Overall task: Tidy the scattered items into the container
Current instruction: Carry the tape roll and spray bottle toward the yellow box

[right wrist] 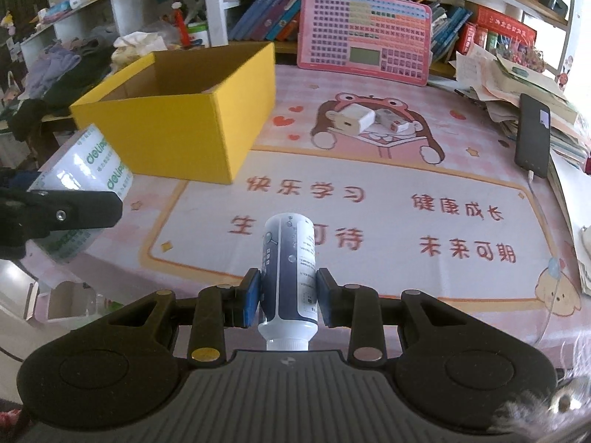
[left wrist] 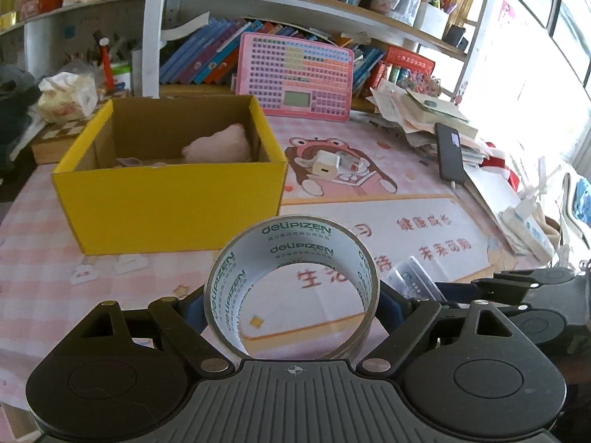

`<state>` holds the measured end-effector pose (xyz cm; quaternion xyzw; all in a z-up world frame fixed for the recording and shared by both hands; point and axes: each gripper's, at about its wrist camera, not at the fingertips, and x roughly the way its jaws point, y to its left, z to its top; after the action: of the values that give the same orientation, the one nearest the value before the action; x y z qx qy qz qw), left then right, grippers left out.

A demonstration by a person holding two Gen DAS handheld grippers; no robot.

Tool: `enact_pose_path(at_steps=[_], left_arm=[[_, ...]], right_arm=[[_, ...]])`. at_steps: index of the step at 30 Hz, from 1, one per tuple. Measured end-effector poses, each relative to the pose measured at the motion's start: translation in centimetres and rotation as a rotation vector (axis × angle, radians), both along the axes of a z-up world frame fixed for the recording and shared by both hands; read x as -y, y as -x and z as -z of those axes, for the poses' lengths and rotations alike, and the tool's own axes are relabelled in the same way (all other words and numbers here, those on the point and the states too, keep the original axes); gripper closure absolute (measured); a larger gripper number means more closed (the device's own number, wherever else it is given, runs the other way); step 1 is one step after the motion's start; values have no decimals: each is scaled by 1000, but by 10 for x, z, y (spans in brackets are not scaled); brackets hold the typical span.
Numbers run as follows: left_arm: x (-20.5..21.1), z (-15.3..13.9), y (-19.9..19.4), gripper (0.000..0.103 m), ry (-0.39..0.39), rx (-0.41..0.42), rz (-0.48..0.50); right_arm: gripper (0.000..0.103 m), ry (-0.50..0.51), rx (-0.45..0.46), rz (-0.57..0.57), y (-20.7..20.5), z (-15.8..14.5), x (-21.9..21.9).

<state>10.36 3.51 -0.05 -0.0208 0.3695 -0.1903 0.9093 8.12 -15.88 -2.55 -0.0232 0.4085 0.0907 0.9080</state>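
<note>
Tape roll [left wrist: 291,288]: glossy clear plastic film, printed liner inside. Box [left wrist: 170,199]: matt cardboard, yellow outside, raw brown inside. Soft toy [left wrist: 221,144] in it: pink, fuzzy cloth. Bottle [right wrist: 290,277] at lower centre of right view: smooth white plastic, semi-gloss label. Desk mat [right wrist: 369,199]: smooth printed surface, slight sheen. Phone [right wrist: 533,136], right edge: glossy black. Paper pile [left wrist: 417,110], upper right: matt, crumpled.

The yellow box [left wrist: 166,199] near wall hides its floor and the lower part of the pink soft item [left wrist: 218,144] inside. Tape roll [right wrist: 79,192] partly covered by the left tool [right wrist: 55,214] in the right wrist view. Bottle [right wrist: 290,273] label print too small to read.
</note>
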Motion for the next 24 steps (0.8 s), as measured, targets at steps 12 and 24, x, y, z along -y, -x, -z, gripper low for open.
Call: enact_pose_path(at_steps=[12, 24], left_arm=[[-35, 6, 21, 15, -50, 15, -2], [-73, 12, 29, 15, -38, -2, -67]], right_arm=[[73, 16, 8, -52, 20, -8, -49], [73, 29, -7, -130, 20, -7, -87]])
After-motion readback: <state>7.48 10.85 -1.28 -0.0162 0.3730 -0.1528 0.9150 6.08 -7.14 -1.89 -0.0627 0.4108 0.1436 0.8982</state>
